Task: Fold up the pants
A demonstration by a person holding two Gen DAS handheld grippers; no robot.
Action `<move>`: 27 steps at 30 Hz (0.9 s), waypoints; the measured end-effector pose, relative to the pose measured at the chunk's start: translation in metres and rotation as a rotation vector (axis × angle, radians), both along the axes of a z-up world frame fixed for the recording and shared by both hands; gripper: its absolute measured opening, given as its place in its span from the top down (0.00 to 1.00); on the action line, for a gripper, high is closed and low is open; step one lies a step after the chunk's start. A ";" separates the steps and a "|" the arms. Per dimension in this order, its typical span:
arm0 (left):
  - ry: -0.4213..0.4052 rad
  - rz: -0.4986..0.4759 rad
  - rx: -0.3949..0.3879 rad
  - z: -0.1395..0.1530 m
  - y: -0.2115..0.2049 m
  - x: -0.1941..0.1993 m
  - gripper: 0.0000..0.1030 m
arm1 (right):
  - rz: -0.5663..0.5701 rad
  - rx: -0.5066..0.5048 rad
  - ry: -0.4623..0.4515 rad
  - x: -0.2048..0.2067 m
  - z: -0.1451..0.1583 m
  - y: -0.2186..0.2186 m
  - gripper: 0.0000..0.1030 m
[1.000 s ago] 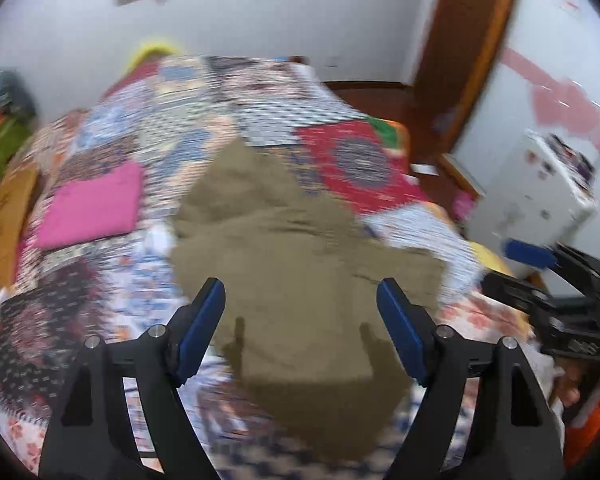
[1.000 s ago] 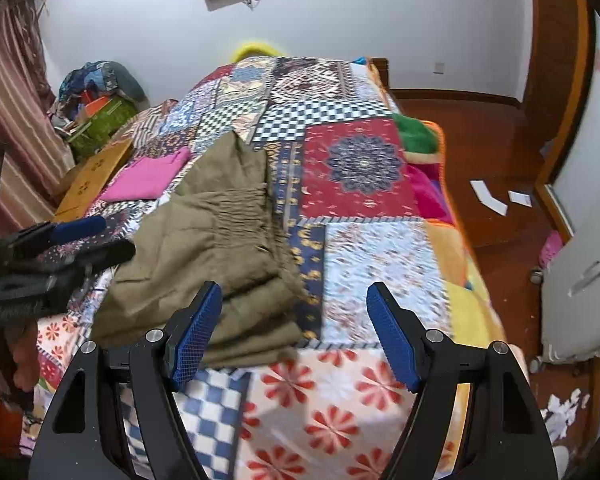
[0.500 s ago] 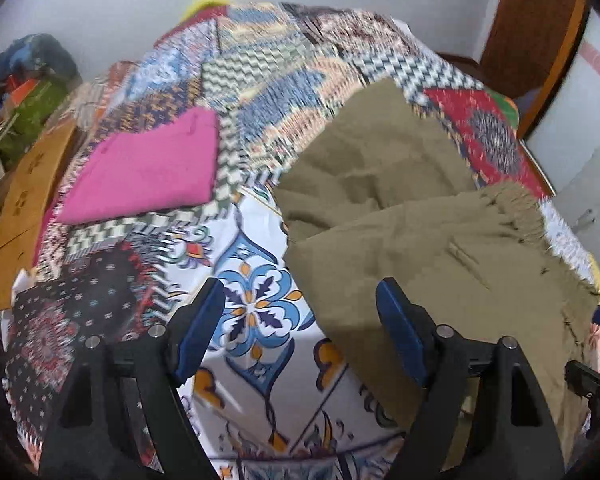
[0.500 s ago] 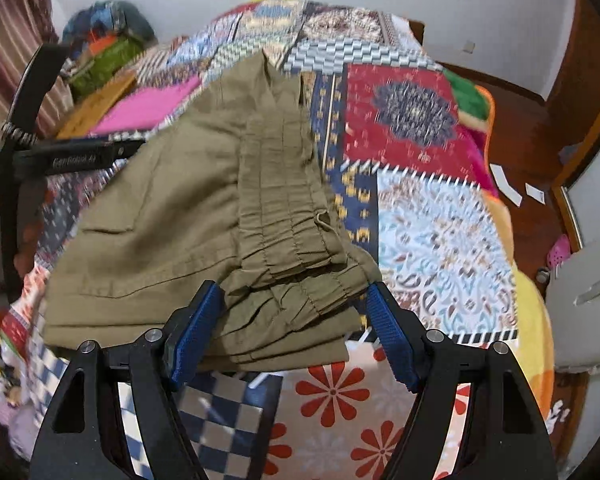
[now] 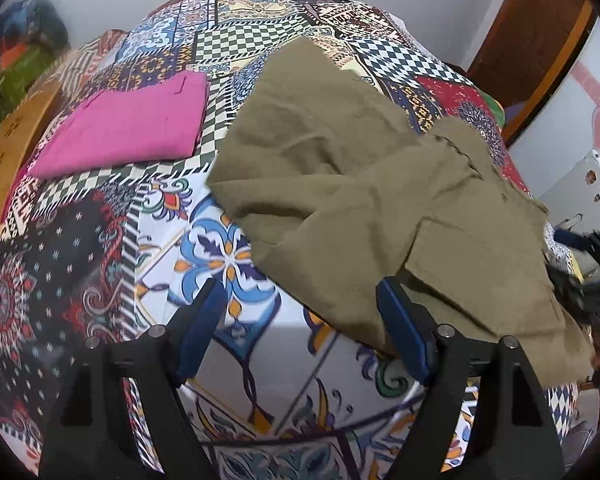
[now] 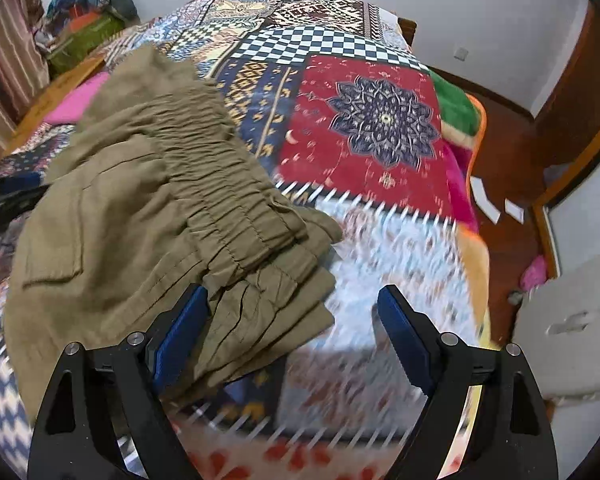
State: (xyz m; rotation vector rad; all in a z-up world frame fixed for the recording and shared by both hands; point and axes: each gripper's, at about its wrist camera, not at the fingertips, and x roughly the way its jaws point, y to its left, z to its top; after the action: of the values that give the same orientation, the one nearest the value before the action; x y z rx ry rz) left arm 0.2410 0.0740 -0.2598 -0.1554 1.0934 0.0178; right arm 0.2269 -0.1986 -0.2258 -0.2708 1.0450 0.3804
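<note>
Both grippers sit lower and closer to the bed than half a second ago, and the right wrist view has shifted right, so the pants' waistband now lies at its left finger instead of between the two.

Left wrist view, left to right: a folded pink cloth (image 5: 128,120) lies flat on the patchwork quilt (image 5: 80,248), well apart from the pants. The left gripper (image 5: 300,332) hangs over bare quilt with its jaws spread wide and nothing between them. Its right blue pad (image 5: 400,332) is just beside the near edge of the olive pants (image 5: 360,184); contact cannot be confirmed. The pants lie folded over on the quilt, with a flap pocket facing up.

Right wrist view, left to right: the pants (image 6: 140,216) occupy the left half of the bed, their gathered elastic waistband (image 6: 220,184) running diagonally toward the camera. The right gripper (image 6: 296,332) is likewise spread wide and holds nothing; its left pad (image 6: 180,332) overlaps the stacked fabric edges, and its right pad (image 6: 400,336) is over blurred quilt.
</note>
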 end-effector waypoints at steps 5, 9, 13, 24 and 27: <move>-0.006 -0.046 0.033 0.009 -0.019 -0.004 0.23 | 0.030 -0.056 -0.012 0.037 -0.006 0.008 0.19; -0.010 -0.051 0.025 0.012 -0.029 -0.004 0.23 | 0.048 -0.065 -0.004 0.068 -0.008 0.020 0.19; -0.022 -0.051 0.020 0.013 -0.034 -0.004 0.24 | 0.051 -0.062 -0.006 0.090 -0.009 0.031 0.19; -0.122 0.072 0.051 0.057 0.016 -0.022 0.24 | -0.017 0.041 -0.029 0.069 0.032 0.007 0.19; -0.133 0.110 0.081 0.058 0.037 -0.012 0.24 | -0.012 0.081 -0.064 0.044 0.051 0.002 0.19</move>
State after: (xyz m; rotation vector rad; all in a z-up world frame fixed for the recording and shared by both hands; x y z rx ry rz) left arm 0.2287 0.1111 -0.2023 -0.1420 0.9493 0.1484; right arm 0.2709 -0.1964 -0.1750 -0.2027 0.9658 0.4001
